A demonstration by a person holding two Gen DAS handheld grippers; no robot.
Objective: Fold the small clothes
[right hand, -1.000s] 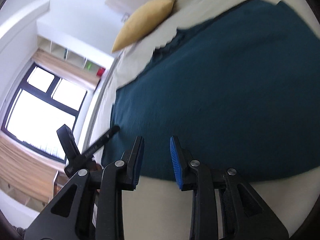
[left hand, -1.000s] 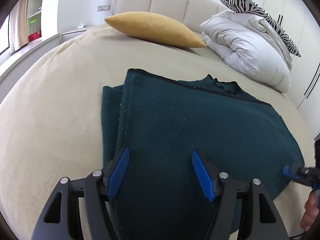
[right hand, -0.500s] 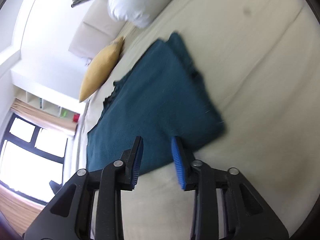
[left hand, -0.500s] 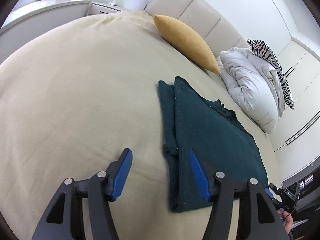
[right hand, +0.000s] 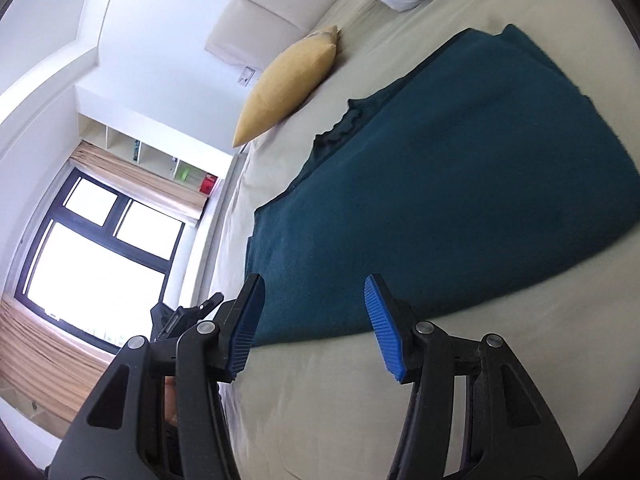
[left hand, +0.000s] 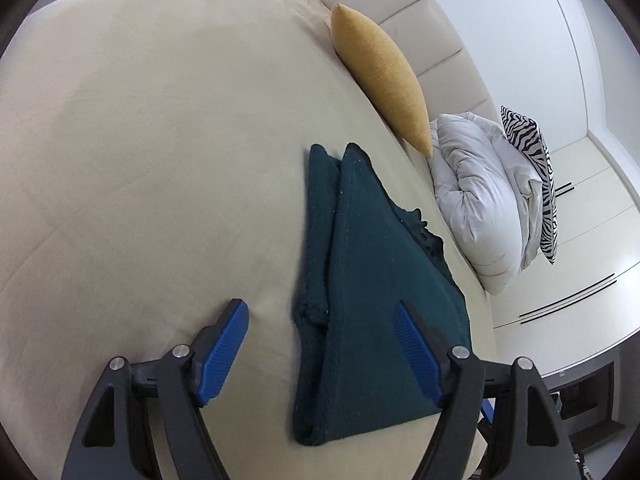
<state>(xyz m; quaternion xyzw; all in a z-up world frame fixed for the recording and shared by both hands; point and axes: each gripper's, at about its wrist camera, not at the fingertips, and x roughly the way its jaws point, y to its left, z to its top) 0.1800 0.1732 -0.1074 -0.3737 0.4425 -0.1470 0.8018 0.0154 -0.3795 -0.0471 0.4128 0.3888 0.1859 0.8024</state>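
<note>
A dark teal garment (left hand: 360, 280) lies folded flat on the beige bed, with a narrower folded layer sticking out along its left side. It also shows in the right wrist view (right hand: 460, 184). My left gripper (left hand: 320, 344) is open and empty, hovering over the garment's near left corner. My right gripper (right hand: 314, 320) is open and empty, just above the garment's near edge. The other gripper's black frame (right hand: 180, 316) shows at the left in the right wrist view.
A mustard pillow (left hand: 384, 76) and a white duvet (left hand: 480, 200) with a zebra cushion (left hand: 536, 168) lie at the head of the bed (left hand: 140, 140). White wardrobes (left hand: 580, 260) stand to the right. A window (right hand: 92, 252) is on the far side.
My right gripper's jaws have opened wider and it has come back close to the garment's edge. My left gripper has swung over the garment's left corner, still open.
</note>
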